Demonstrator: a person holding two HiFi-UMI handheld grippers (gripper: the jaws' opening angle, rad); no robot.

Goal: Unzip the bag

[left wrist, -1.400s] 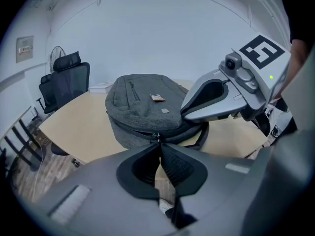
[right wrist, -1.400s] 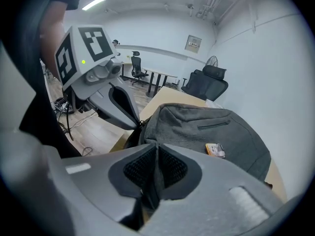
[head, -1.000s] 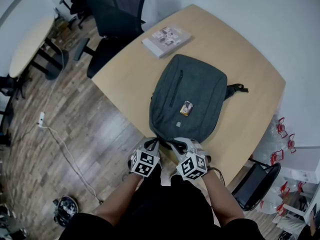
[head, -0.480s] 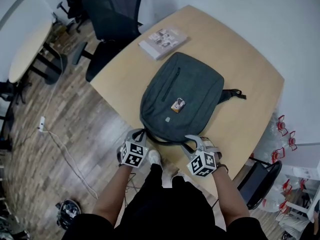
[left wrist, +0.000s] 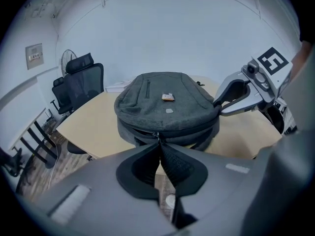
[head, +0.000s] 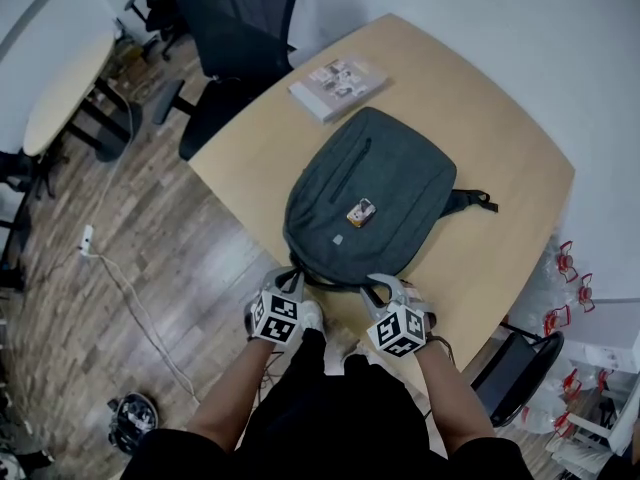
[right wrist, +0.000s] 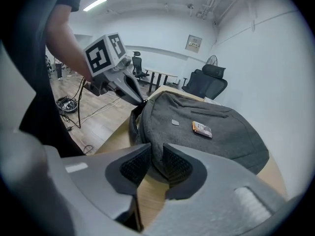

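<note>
Grey bag (head: 370,198) lies at the tabletop's (head: 500,98) near edge in the head view, both forearms angled down at it. Left gripper view: left claw (left wrist: 158,140) is pinched on the zipper pull (left wrist: 157,134); draw it steadily along the track. Right gripper view: right claw (right wrist: 156,154), just closing, straddles the bag's rim, not yet gripping; anchor there first.

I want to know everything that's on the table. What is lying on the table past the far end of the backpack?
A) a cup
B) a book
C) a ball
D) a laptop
B: a book with pictures on its cover lies flat near the far edge of the table, just beyond the grey backpack and not touching it.
</note>
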